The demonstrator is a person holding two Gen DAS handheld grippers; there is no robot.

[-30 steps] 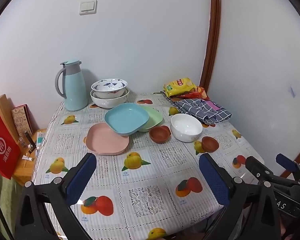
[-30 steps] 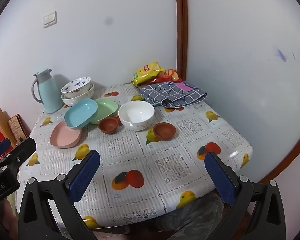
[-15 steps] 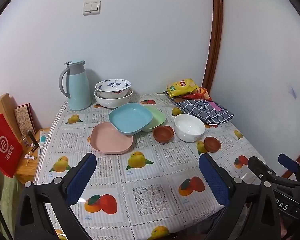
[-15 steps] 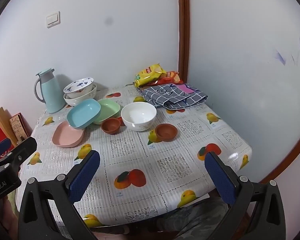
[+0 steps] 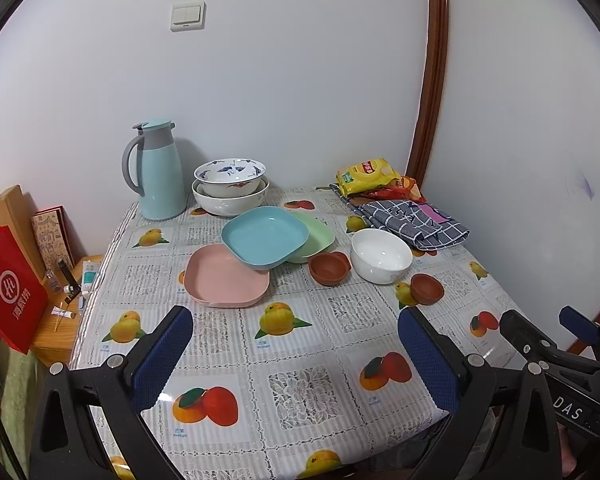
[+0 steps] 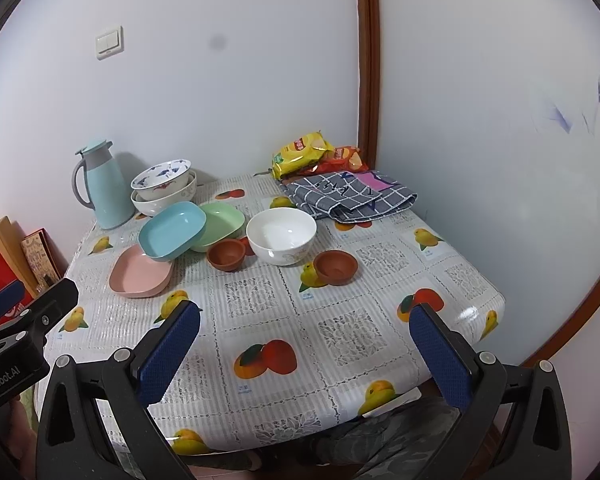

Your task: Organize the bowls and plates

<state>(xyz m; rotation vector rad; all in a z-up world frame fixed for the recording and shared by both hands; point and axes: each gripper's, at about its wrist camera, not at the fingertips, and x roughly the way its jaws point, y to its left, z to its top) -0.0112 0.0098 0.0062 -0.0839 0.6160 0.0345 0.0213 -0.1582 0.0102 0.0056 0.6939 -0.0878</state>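
A blue plate (image 5: 264, 236) leans across a pink plate (image 5: 226, 276) and a green plate (image 5: 318, 232) on the fruit-print table (image 5: 296, 384). A white bowl (image 5: 380, 254) stands to their right, between two small brown bowls (image 5: 329, 267) (image 5: 427, 288). Two nested patterned bowls (image 5: 230, 184) sit at the back. My left gripper (image 5: 296, 356) is open above the near table edge, holding nothing. My right gripper (image 6: 306, 356) is open too, well short of the white bowl (image 6: 281, 234) and blue plate (image 6: 172, 230).
A pale blue jug (image 5: 158, 170) stands at the back left. Snack packets (image 5: 370, 176) and a checked cloth (image 5: 412, 220) lie at the back right by the wall. A red bag (image 5: 8, 292) and a low wooden stand (image 5: 66, 320) sit left of the table.
Both views have risen and drawn back slightly, so the table sits lower in frame. Both grippers stay open; nothing on the table has moved.
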